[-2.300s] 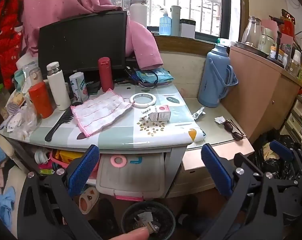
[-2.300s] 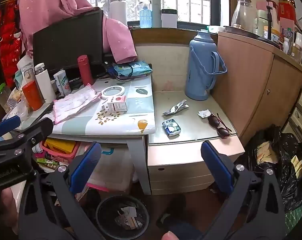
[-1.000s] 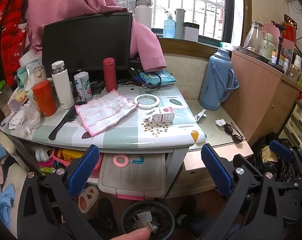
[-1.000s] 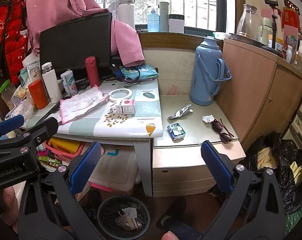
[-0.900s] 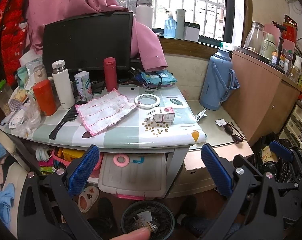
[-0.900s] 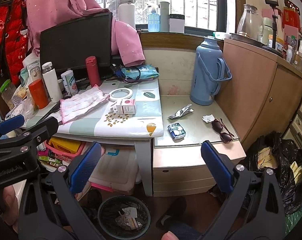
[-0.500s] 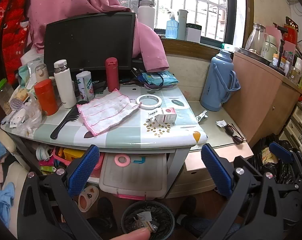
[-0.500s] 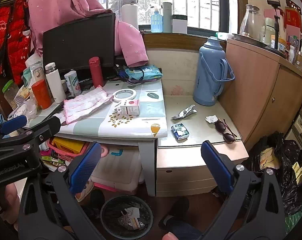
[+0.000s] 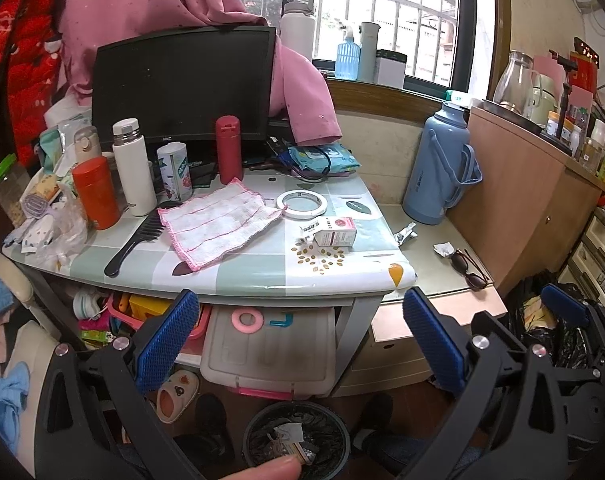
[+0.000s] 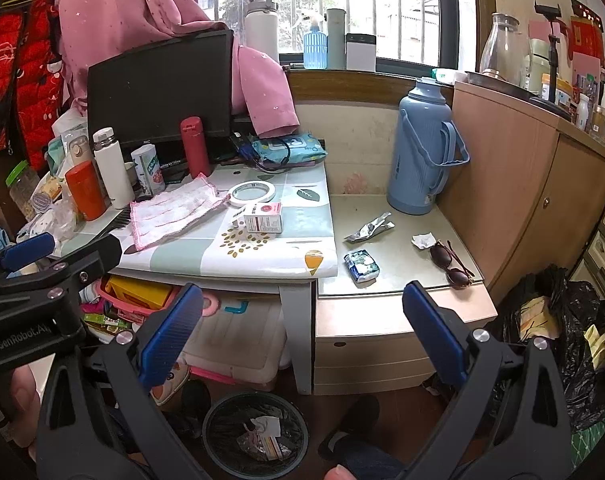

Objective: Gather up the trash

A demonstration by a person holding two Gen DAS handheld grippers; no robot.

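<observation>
Both grippers are open and empty, held low in front of the desk. My left gripper faces the desk's front edge. My right gripper faces the low cabinet top. A small pink-and-white box lies on the desk. On the cabinet top lie a silver wrapper, a crumpled white paper and a blue-white packet. A black trash bin with scraps in it stands on the floor below.
On the desk are a monitor, bottles, a red flask, a pink-edged cloth, a comb and a tape roll. A blue thermos, sunglasses and a black bag are at the right.
Both cameras have risen slightly and drifted; the desk and cabinet sit a little lower and more central in view. Both grippers stay open and empty.
</observation>
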